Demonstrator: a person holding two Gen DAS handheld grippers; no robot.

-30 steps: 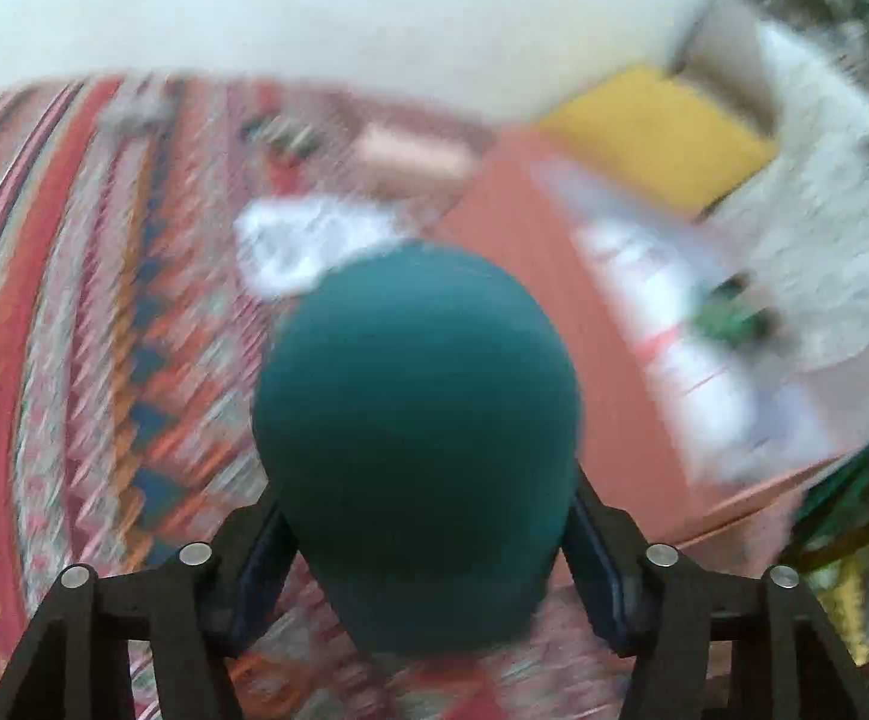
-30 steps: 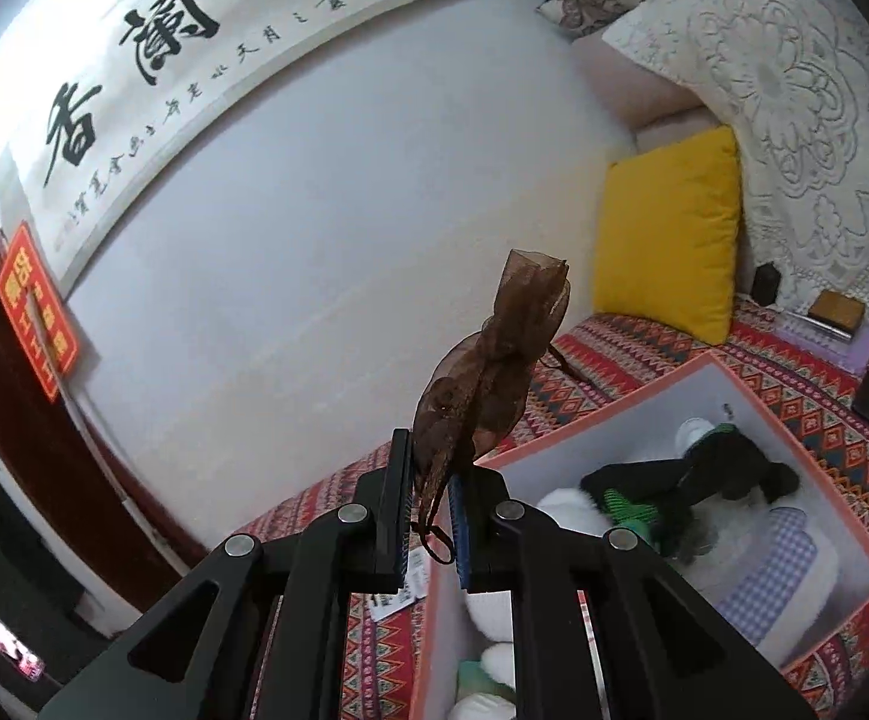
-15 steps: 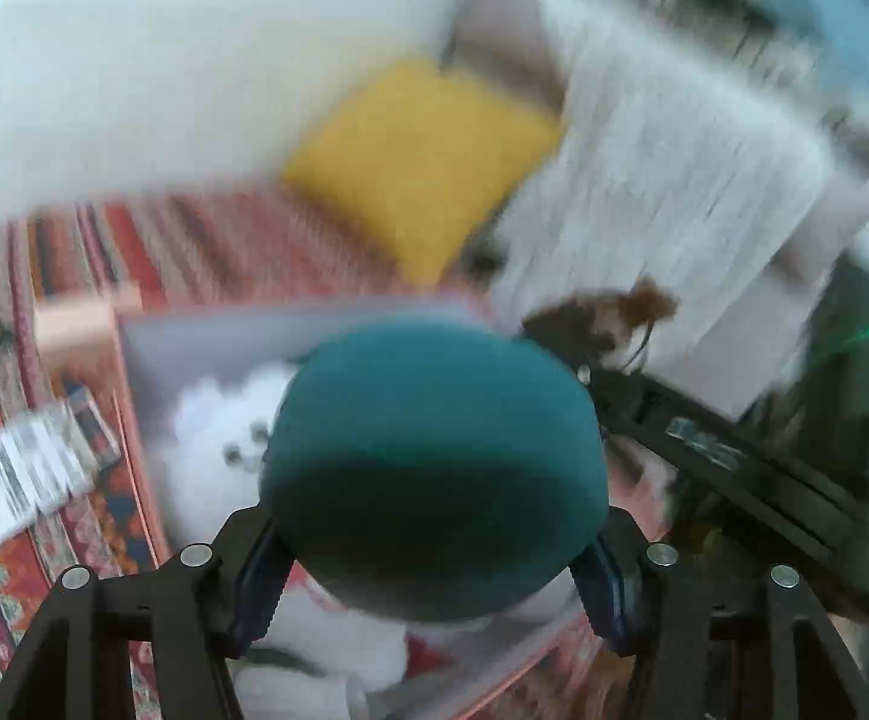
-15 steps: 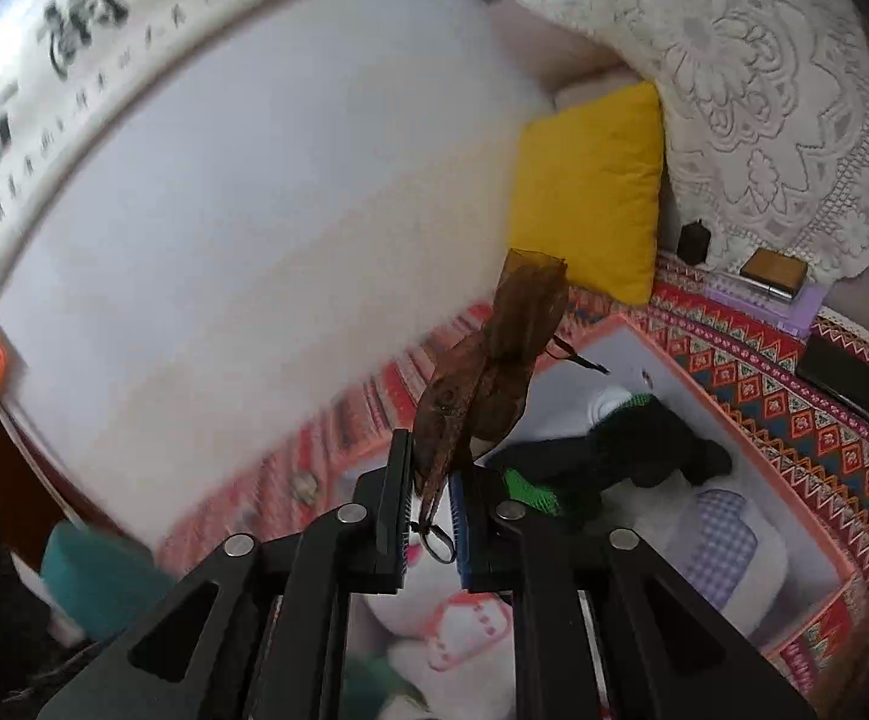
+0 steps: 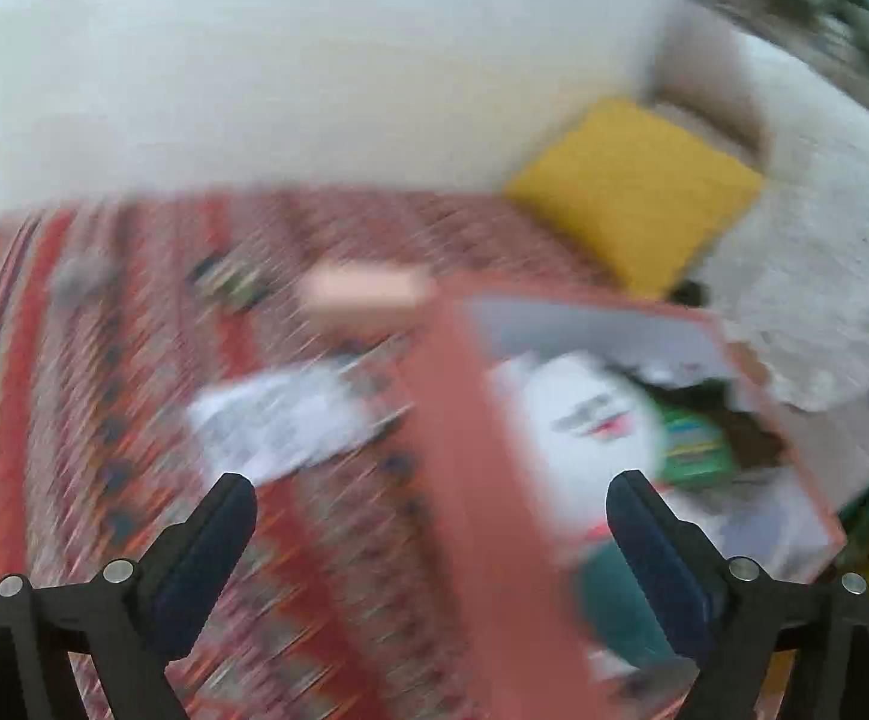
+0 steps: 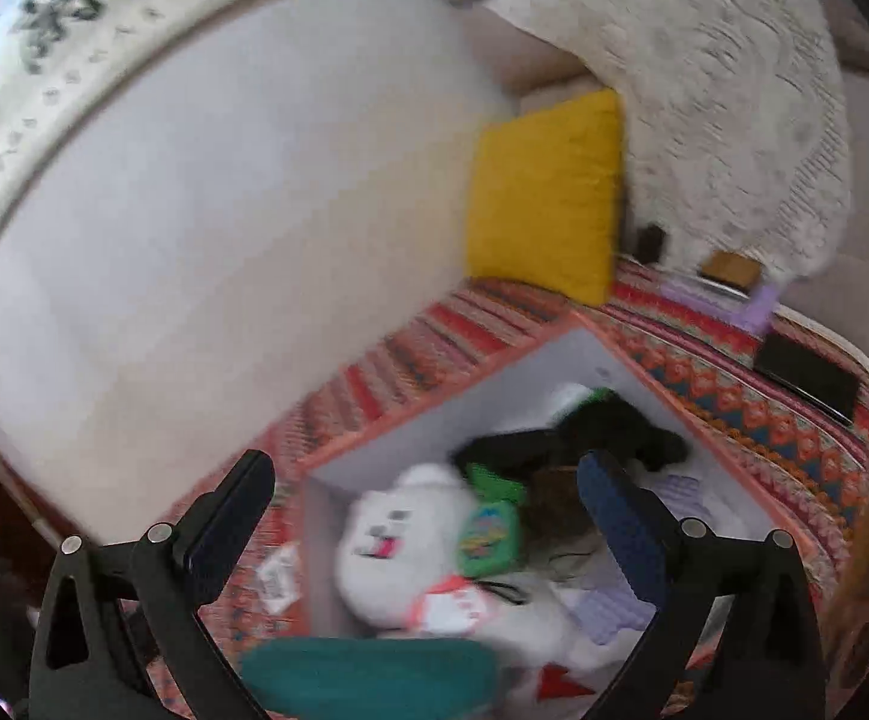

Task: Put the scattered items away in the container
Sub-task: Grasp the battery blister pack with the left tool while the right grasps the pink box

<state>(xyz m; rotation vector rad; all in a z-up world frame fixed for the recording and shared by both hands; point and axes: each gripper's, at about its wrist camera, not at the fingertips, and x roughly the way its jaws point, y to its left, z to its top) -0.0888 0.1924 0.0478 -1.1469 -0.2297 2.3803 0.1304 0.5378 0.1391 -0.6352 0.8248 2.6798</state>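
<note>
- The surface is a woven cloth (image 5: 104, 420) with red, orange and dark stripes and diamond shapes; it runs back to a plain pale wall (image 6: 224, 210), and a band of dark brush writing (image 6: 44, 18) hangs high on that wall in the right wrist view.
- A yellow cushion (image 6: 545, 198) leans where the wall ends; beside it lies a white lace cover (image 6: 734, 90) over pale upholstery.
- The box (image 6: 632, 360) (orange-red outside, pale grey inside) sits on the cloth, near the cushion; it holds a white plush toy (image 6: 398, 540), a dark plush shape (image 6: 602, 432), a green packet (image 6: 488, 534), a brown mesh pouch (image 6: 554, 492) and a teal rounded thing (image 6: 368, 678) at its near end.
- The left gripper (image 5: 431, 492) is opening, its jaws far apart with nothing between them; it hangs over the near wall of the box.
- The right gripper (image 6: 425, 471) is opening too, jaws wide and nothing gripped; the box interior shows between them.
- Outside the box, a white printed sheet (image 5: 290, 414), a pale pink block (image 5: 368, 294) and two small dark bits lie on the cloth; blur makes them impossible to name more closely.
- The left wrist view is smeared throughout; edges and patterns run into streaks.
- The teal thing is cut off by the lower edge in the right wrist view; the gripper fingers hide part of the box contents.
</note>
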